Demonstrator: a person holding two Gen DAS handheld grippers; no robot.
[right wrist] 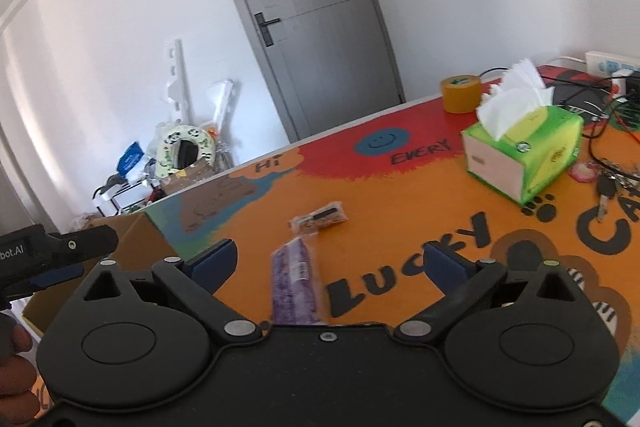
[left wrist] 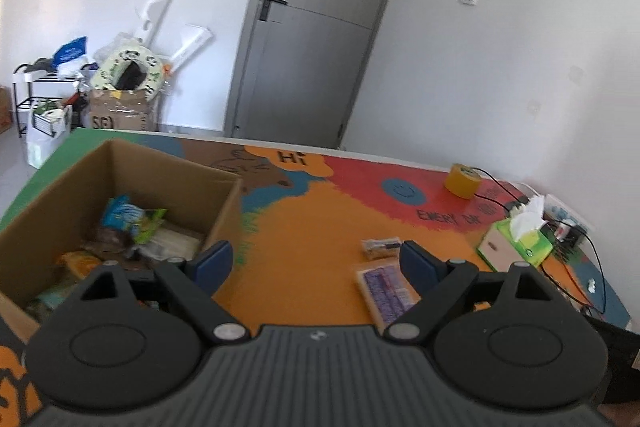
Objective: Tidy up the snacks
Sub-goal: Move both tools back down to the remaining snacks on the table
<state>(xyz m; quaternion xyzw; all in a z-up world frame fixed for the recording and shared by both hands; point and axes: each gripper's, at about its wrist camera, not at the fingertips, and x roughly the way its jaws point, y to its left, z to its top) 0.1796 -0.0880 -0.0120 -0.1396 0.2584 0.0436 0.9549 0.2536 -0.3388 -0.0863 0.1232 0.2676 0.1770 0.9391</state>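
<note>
An open cardboard box (left wrist: 224,211) stands on the left of the colourful table and holds several snack packets (left wrist: 132,223). A purple snack packet (left wrist: 386,291) and a small clear-wrapped brown snack (left wrist: 380,247) lie on the orange area to its right. My left gripper (left wrist: 316,263) is open and empty, above the table beside the box's right wall. My right gripper (right wrist: 332,267) is open and empty, with the purple packet (right wrist: 296,279) lying between its fingers and the brown snack (right wrist: 320,219) just beyond. The box corner (right wrist: 148,243) shows at its left.
A green tissue box (right wrist: 528,155), a roll of yellow tape (right wrist: 460,93), keys (right wrist: 608,187) and cables (right wrist: 600,99) sit at the table's right and far side. The left gripper (right wrist: 60,255) shows at the right wrist view's left edge. A grey door and floor clutter lie beyond.
</note>
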